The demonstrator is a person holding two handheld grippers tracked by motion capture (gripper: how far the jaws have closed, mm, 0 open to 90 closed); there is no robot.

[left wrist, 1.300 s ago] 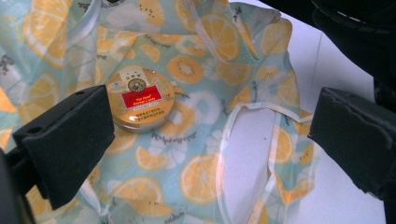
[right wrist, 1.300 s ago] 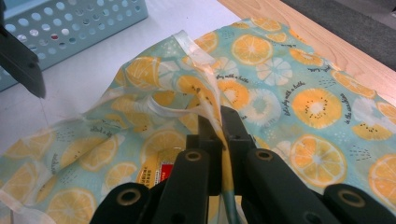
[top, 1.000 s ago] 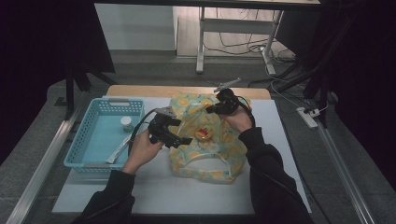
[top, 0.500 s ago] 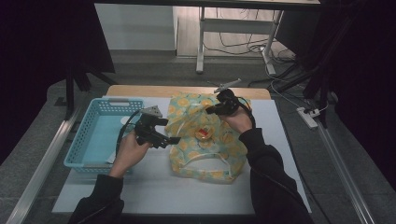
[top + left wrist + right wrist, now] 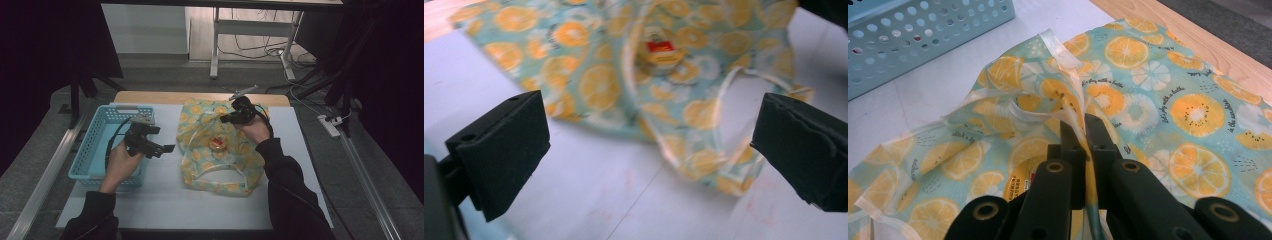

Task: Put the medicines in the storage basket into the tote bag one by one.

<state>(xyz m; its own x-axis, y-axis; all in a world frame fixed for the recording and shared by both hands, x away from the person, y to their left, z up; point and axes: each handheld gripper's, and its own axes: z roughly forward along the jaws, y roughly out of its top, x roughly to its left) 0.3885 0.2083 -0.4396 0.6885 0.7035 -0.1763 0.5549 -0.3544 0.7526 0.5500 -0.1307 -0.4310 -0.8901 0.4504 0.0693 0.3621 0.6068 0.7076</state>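
Your left tool [image 5: 167,148], jaws spread and empty, has swung from the bag [image 5: 200,130] toward the basket [image 5: 95,145] for another item; your right tool [image 5: 1083,131] stays pinching the bag's rim open.

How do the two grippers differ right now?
The left gripper is open with nothing between its jaws; the right gripper is shut on the orange-print bag. The left one sits by the blue basket, the right over the bag's far edge. Both are black and hand-held.
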